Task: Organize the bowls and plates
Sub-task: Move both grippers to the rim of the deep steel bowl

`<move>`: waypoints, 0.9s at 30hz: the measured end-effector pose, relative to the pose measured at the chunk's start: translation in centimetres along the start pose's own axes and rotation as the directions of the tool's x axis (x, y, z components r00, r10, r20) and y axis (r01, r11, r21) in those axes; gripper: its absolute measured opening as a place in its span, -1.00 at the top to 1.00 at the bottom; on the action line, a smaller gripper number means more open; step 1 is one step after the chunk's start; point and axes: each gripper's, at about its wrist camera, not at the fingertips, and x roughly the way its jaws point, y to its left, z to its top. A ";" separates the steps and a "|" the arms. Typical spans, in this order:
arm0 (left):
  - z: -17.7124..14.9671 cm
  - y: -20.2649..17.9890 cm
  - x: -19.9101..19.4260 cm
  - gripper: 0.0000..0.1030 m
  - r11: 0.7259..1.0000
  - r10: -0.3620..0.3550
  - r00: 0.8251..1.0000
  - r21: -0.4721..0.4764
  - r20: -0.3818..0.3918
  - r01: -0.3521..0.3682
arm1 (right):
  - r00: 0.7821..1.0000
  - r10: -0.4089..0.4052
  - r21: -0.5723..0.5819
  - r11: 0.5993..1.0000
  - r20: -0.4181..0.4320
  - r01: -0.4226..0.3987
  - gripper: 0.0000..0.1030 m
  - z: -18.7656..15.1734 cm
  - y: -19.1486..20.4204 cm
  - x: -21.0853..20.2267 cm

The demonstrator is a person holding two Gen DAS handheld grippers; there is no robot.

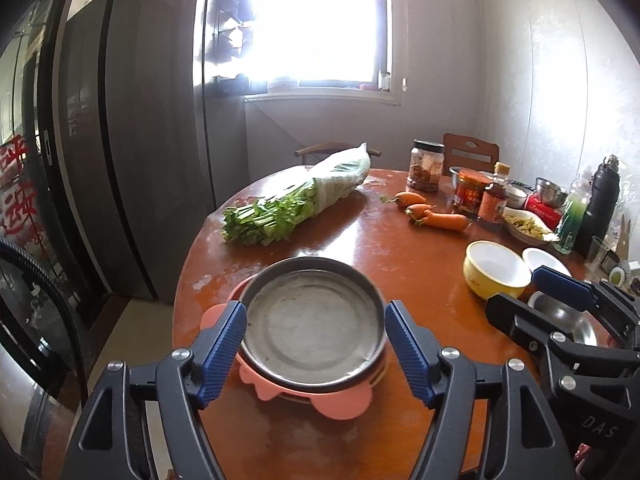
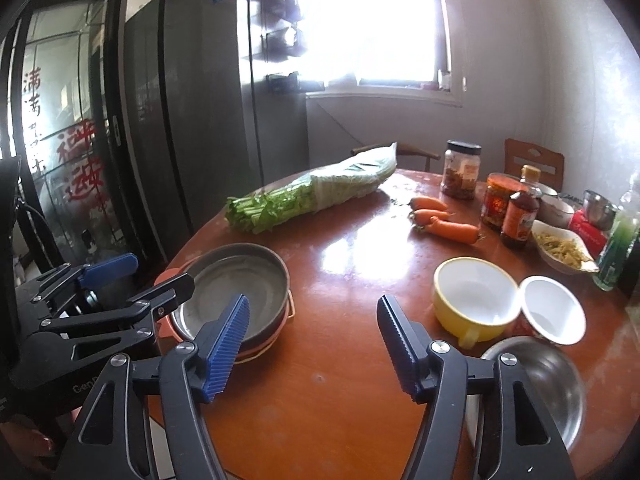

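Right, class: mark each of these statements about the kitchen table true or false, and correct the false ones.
1. The metal plate sits on a pink plate. True.
2. The left gripper is shut on the metal plate. False: its jaws stand open on either side of it.
3. The yellow bowl holds carrots. False: it looks empty; the carrots lie on the table.
4. The white bowl is right beside the yellow bowl. True.
5. The right gripper is open. True.
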 end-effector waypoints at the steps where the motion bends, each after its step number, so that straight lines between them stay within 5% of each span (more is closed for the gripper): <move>1: 0.0 -0.4 -0.3 -0.39 1.000 -0.005 1.000 0.006 0.003 0.005 | 1.000 -0.009 0.005 1.000 0.007 0.009 -0.38 -0.1 -0.3 -0.5; 27: -0.1 -11.2 -2.4 -0.55 0.989 -0.095 0.995 0.111 0.000 0.095 | 0.985 -0.160 0.120 0.981 0.057 0.153 -0.46 -2.7 -9.9 -7.8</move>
